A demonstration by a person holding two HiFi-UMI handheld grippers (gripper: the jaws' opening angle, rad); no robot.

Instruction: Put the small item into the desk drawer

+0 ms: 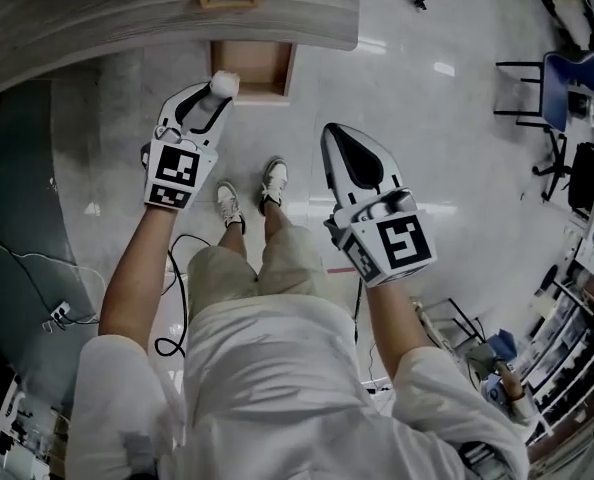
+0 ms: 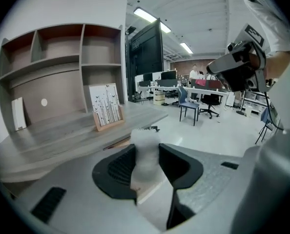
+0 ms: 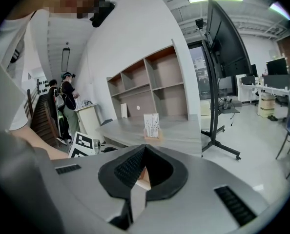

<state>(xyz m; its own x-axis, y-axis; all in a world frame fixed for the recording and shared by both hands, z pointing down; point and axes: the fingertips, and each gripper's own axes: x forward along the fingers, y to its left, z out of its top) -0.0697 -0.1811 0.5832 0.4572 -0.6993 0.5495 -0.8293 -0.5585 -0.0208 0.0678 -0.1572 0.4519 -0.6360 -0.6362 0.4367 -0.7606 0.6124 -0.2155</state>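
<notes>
Drawer (image 1: 253,67) under desk (image 1: 127,23) edge sat just beyond left gripper (image 1: 219,88) pinching small item (image 2: 144,155); right gripper (image 1: 331,138), jaws together, trailed farther off.

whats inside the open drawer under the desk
The drawer shows only bare brown bottom. Its back runs under the desk, unseen, and the white item in the left gripper covers its near left corner.
</notes>
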